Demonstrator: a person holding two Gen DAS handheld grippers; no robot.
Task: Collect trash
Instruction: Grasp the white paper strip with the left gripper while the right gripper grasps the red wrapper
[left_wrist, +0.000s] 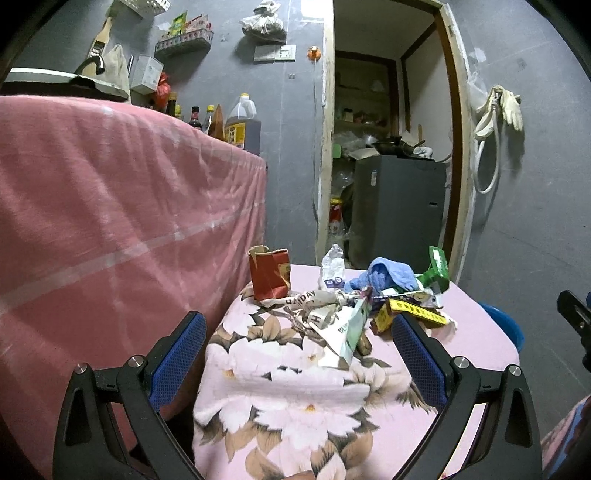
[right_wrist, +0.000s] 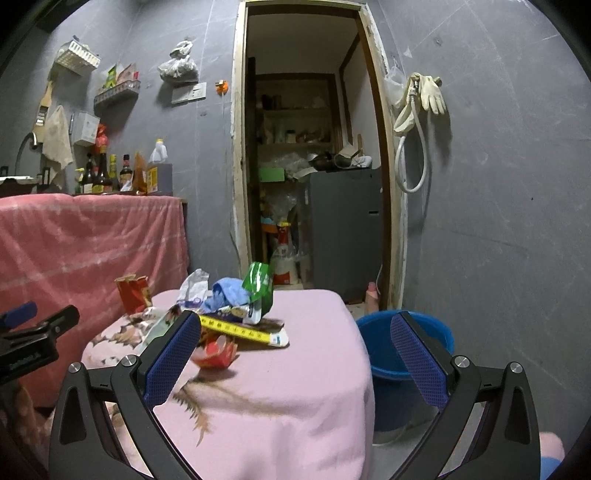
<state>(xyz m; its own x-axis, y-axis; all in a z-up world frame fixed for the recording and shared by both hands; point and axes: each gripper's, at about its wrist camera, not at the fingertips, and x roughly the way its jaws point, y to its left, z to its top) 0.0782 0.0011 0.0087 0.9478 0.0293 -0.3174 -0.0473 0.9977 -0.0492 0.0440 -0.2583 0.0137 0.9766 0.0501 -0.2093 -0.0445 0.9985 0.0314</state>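
A pile of trash lies on a small table under a pink floral cloth (left_wrist: 295, 391): a red carton (left_wrist: 269, 275), crumpled printed paper (left_wrist: 314, 308), a blue rag (left_wrist: 389, 273), a green packet (left_wrist: 436, 267) and a yellow box (left_wrist: 410, 314). My left gripper (left_wrist: 299, 332) is open, just short of the pile. My right gripper (right_wrist: 295, 332) is open above the table's right edge, with a red wrapper (right_wrist: 216, 354), the yellow box (right_wrist: 236, 328) and the green packet (right_wrist: 260, 286) ahead. A blue bucket (right_wrist: 402, 354) stands on the floor right of the table.
A counter draped in pink cloth (left_wrist: 110, 221) stands left of the table, with bottles (left_wrist: 242, 123) on top. An open doorway (right_wrist: 314, 184) behind leads to a grey cabinet (right_wrist: 343, 229). Gloves and a hose (right_wrist: 417, 110) hang on the grey wall.
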